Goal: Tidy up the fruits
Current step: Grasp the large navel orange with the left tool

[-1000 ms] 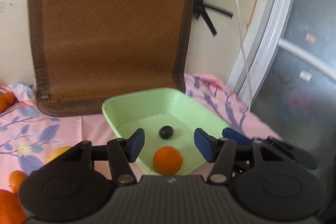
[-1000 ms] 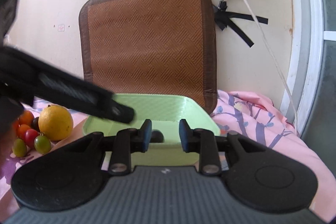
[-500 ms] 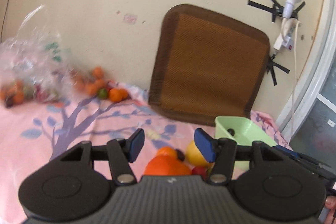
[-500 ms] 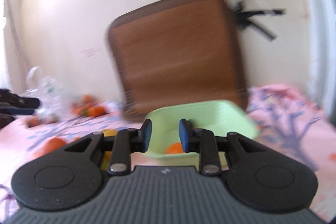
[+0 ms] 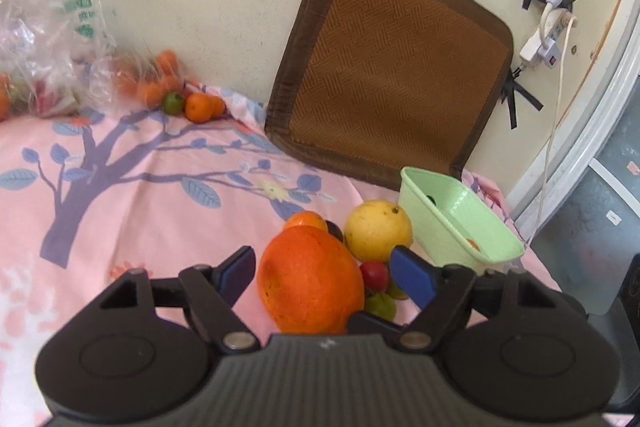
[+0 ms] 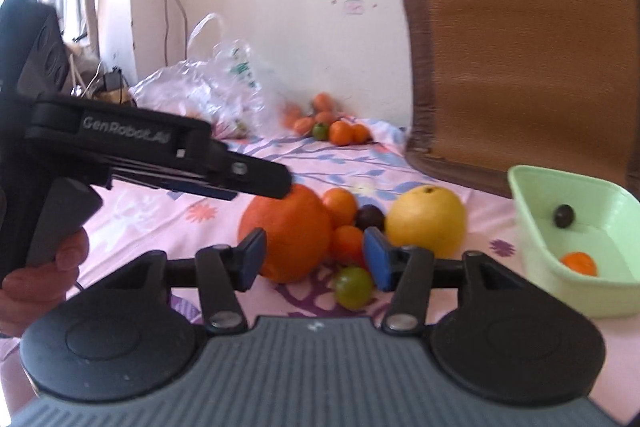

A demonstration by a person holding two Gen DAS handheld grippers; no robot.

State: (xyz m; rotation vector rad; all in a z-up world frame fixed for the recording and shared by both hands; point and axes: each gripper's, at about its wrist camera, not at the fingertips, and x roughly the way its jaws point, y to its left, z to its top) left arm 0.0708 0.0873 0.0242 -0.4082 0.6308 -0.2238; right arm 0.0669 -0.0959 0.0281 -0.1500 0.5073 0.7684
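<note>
A big orange (image 5: 310, 279) lies on the pink cloth between the open jaws of my left gripper (image 5: 326, 273), apart from both pads. It also shows in the right wrist view (image 6: 286, 237). Beside it lie a yellow citrus (image 5: 378, 229) (image 6: 426, 221), small oranges (image 6: 340, 205), a dark plum (image 6: 370, 217), a red tomato (image 5: 374, 275) and a green tomato (image 6: 353, 287). The green tray (image 5: 490, 223) (image 6: 532, 207) holds a dark plum (image 6: 564, 215) and a small orange (image 6: 579, 263). My right gripper (image 6: 314, 259) is open and empty in front of the pile. The left gripper's body (image 6: 160, 155) crosses the right wrist view.
A brown woven mat (image 5: 392, 75) leans on the wall behind the tray. A clear plastic bag (image 5: 44, 47) with more fruit and loose small oranges (image 5: 200, 107) lie at the back left. A power strip and cable (image 5: 548, 39) hang on the right wall.
Both grippers swung left from the tray to the fruit pile. My left gripper came down around the big orange. My right gripper's jaws opened wider.
</note>
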